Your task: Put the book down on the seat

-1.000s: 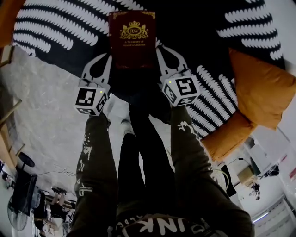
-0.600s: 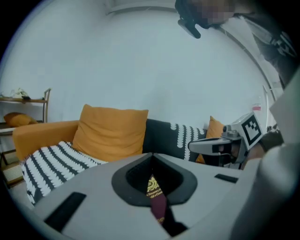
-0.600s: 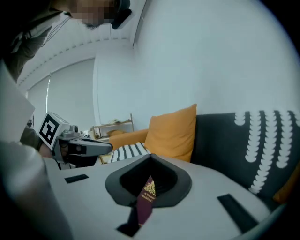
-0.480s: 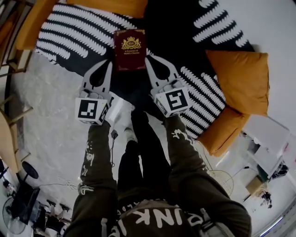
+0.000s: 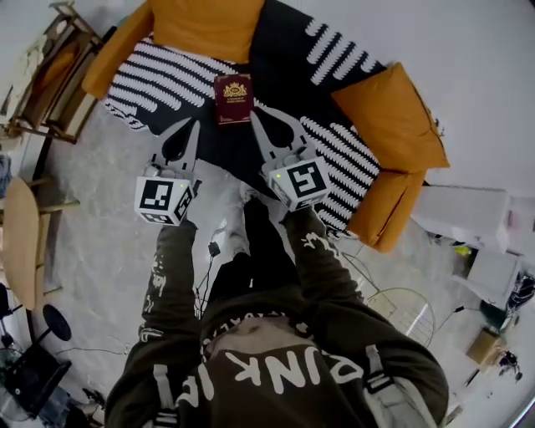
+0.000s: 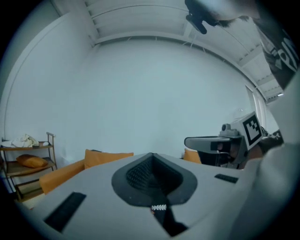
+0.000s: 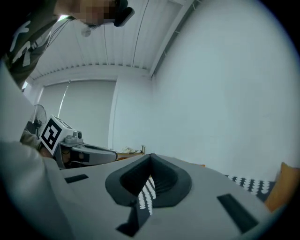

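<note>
On the sofa seat [image 5: 167, 79], the maroon book [image 5: 233, 99] lies flat, cover up, below the orange cushion [image 5: 205, 25]. A second ago both grippers flanked it. Now the left gripper [image 5: 191, 125] and right gripper [image 5: 254, 113] sit back by its near corners, both jaw pairs closed on nothing. Placement looks done.

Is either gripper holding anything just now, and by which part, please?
Nothing: the left gripper and right gripper are shut and empty; the book lies on the seat.
</note>
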Tool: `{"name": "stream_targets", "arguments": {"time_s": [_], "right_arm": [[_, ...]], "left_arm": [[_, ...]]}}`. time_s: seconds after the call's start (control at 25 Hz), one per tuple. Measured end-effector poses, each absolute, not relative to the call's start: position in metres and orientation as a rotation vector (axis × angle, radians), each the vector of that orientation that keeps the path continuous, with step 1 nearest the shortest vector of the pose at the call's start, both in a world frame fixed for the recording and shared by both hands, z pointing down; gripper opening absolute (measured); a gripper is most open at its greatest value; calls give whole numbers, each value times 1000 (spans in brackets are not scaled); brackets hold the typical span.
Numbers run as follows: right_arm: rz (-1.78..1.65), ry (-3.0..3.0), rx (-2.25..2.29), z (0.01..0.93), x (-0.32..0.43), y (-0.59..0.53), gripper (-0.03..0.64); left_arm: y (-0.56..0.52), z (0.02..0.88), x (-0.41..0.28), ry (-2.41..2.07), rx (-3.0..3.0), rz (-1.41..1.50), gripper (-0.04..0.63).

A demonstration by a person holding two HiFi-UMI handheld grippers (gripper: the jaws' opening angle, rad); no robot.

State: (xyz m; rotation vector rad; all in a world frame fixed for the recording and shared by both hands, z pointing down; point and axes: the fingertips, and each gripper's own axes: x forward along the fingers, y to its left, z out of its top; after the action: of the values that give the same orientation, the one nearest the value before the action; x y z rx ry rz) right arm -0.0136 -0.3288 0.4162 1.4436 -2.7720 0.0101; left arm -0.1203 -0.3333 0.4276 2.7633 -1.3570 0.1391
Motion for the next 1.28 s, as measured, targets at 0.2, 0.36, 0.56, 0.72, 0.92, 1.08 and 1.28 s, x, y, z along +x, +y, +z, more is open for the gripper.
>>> {"name": "stream_targets", "arguments": {"time_s": [0.2,0.36,0.56,0.72,0.92,1.08,1.28], "right_arm": [[-67,-2803,1435,328,-18,-252,9],[-73,-2813,1463,281,-7,-208,9],[-89,-2828,1468,260,12,-171,9],[-149,-2843,1466,243,26,-162,9],[-210,-2845,1472,229,39,-155,9],[-219,-2844,1474,226,45,-153,9],[-209,-2845,1474,226,48,-151,9]], "left_arm": [[-253,339,-119,-1355,2808,127,3],[-206,287,-107,-1366,2855,109,3],[-175,251,-90,-1386,2906,117,3],[-166,233,-76,-1414,2928,98,3],[-156,224,-54,-1404,2973,98,3],[-153,220,-47,-1405,2989,98,3],[-152,218,-47,-1416,2990,88,3]]}}
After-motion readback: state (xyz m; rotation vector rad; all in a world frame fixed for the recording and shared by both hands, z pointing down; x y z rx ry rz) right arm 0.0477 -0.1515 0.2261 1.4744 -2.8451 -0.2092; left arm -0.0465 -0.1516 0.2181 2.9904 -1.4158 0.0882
